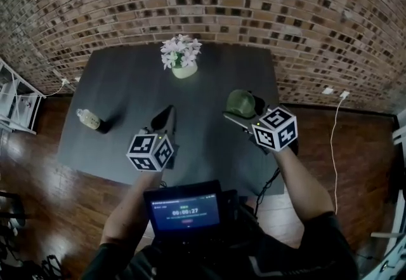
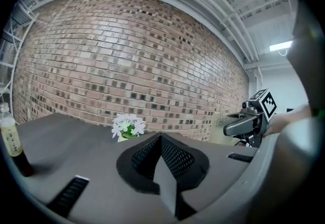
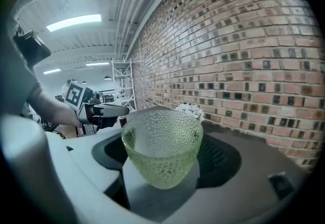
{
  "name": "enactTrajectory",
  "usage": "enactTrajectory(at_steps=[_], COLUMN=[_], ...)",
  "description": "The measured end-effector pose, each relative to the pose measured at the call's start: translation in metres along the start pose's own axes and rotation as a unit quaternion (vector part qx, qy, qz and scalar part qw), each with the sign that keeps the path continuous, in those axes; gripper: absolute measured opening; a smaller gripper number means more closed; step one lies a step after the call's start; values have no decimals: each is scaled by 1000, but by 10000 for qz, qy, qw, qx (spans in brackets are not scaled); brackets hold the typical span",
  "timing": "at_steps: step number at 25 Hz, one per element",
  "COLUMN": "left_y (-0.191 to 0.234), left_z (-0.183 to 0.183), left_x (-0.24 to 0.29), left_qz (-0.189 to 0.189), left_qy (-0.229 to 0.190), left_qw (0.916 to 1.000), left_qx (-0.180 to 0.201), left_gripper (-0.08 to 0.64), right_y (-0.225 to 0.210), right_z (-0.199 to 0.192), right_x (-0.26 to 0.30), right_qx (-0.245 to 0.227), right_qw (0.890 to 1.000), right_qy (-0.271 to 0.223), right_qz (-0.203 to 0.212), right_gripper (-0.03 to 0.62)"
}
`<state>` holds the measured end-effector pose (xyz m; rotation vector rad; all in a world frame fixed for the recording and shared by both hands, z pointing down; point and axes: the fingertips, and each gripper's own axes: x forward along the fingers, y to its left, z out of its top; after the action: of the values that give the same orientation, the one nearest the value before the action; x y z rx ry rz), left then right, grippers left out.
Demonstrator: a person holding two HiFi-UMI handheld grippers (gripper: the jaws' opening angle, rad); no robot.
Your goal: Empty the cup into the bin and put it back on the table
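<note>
A pale green, bumpy glass cup (image 1: 241,103) (image 3: 162,147) sits between the jaws of my right gripper (image 1: 245,111) (image 3: 162,139), which is shut on it. It hangs over the right part of the dark grey table (image 1: 127,82). I see nothing inside the cup. My left gripper (image 1: 163,121) (image 2: 161,142) hovers over the table's front middle, shut, with nothing between its jaws. Each gripper shows in the other's view: the right gripper (image 2: 246,124) at the right edge, the left gripper (image 3: 101,111) at the left. No bin is in view.
A small pot of white flowers (image 1: 182,56) (image 2: 127,127) (image 3: 189,111) stands at the table's back middle. A bottle (image 1: 90,119) (image 2: 10,141) stands at the front left. A screen (image 1: 185,211) sits at my chest. A white shelf (image 1: 16,104) stands at the left, and a brick wall runs behind.
</note>
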<state>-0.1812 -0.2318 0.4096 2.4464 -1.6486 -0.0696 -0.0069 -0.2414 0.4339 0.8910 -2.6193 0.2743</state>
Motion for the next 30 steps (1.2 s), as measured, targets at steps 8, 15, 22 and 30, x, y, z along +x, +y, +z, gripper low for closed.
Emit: enactTrajectory(at_steps=[8,15,22,30], left_y=[45,71,89,91], left_z=[-15,-55,-94,-131], left_x=[-22,-32,-33,-23], left_qz=[281,236,189,-48], left_qy=[135,513,770,1018], left_qw=[9995,9983,9968,9948], left_qx=[69,137,73,45], left_gripper=[3,3,3,3], right_y=[24,47,51,47], right_z=[-13,-54,-92,-119], right_x=[48,97,131,154], right_qx=[33,-14,-1,42], right_qw=[9997,9997,9994,9993], right_qy=[-206,-77,160,183], right_qz=[162,247,311,323], right_gripper=[391,391,393,393])
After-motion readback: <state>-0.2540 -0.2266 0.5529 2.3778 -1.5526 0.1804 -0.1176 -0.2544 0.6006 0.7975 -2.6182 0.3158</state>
